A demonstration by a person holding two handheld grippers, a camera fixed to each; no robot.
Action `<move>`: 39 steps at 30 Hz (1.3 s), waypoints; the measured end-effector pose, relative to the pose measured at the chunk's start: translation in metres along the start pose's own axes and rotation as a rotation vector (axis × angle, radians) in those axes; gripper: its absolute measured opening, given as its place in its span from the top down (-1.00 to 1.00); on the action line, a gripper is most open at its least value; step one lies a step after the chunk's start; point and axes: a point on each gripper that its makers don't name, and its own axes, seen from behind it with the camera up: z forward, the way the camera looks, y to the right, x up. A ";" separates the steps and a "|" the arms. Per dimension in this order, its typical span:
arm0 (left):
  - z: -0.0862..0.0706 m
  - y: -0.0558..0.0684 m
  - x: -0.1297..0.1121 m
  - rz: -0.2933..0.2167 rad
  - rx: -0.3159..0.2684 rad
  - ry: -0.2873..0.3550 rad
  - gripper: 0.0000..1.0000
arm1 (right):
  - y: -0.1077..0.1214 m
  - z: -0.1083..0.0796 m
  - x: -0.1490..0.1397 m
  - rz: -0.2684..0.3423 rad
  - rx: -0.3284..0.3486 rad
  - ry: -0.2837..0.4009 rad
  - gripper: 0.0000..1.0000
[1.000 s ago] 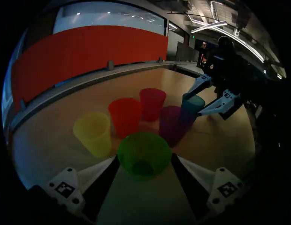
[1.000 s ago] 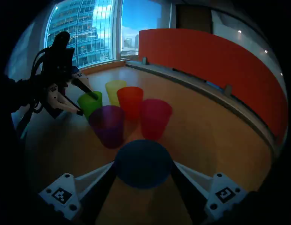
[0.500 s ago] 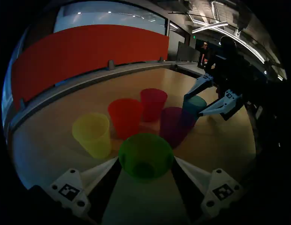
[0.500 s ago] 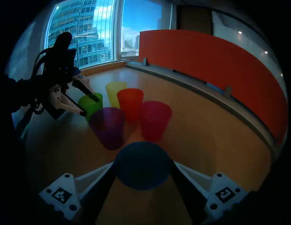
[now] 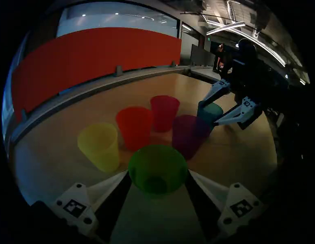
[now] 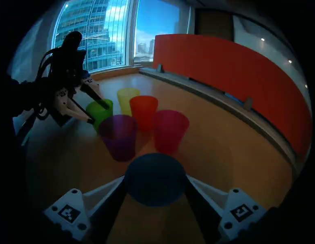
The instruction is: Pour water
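Observation:
A green cup sits upright between the fingers of my left gripper, which is shut on its sides. My right gripper is shut on a dark blue cup, also upright. In the left gripper view the right gripper clasps that blue cup at the far right. Seen from the right gripper view, the left gripper holds the green cup at the left. Between them stand a yellow cup, an orange cup, a pink cup and a purple cup.
All cups rest on a wooden table. A red partition runs along its far edge. Large windows lie behind the left gripper, and a person's dark arm holds it.
Almost nothing has moved. Both grippers keep their hold on their cups; the right gripper view has shifted slightly, with the cups a little lower and to the right.

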 end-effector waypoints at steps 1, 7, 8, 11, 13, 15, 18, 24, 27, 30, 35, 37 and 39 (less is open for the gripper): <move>-0.001 0.000 0.000 0.002 0.000 0.000 -0.74 | -0.001 -0.001 0.000 -0.003 0.001 -0.001 -0.85; -0.009 0.004 0.006 0.003 -0.003 0.020 -0.74 | -0.005 -0.006 0.002 -0.011 0.002 0.006 -0.85; -0.010 0.004 0.008 0.000 -0.003 0.025 -0.74 | -0.006 -0.007 0.004 -0.011 0.002 0.009 -0.85; -0.016 0.006 0.015 -0.005 0.001 0.044 -0.73 | -0.007 -0.012 0.009 -0.010 -0.003 0.024 -0.85; -0.021 0.006 0.020 -0.007 0.006 0.059 -0.74 | -0.008 -0.016 0.014 -0.008 -0.008 0.038 -0.85; -0.026 0.007 0.025 -0.008 0.013 0.075 -0.73 | -0.008 -0.021 0.021 -0.006 -0.014 0.053 -0.85; -0.035 0.008 0.033 -0.006 0.021 0.097 -0.73 | -0.008 -0.029 0.031 -0.004 -0.025 0.077 -0.85; -0.051 0.009 0.049 0.003 0.044 0.150 -0.74 | -0.008 -0.046 0.051 0.003 -0.051 0.131 -0.85; -0.060 0.012 0.058 0.007 0.052 0.177 -0.74 | -0.008 -0.054 0.060 0.005 -0.065 0.161 -0.85; -0.068 0.015 0.068 0.013 0.059 0.207 -0.74 | -0.010 -0.063 0.070 0.010 -0.077 0.195 -0.85; -0.082 0.019 0.085 0.026 0.070 0.256 -0.74 | -0.012 -0.075 0.087 0.017 -0.091 0.249 -0.85; -0.087 0.022 0.090 0.028 0.072 0.273 -0.74 | -0.013 -0.079 0.094 0.019 -0.096 0.271 -0.85; -0.091 0.025 0.094 0.029 0.071 0.287 -0.75 | -0.015 -0.084 0.101 0.020 -0.099 0.291 -0.85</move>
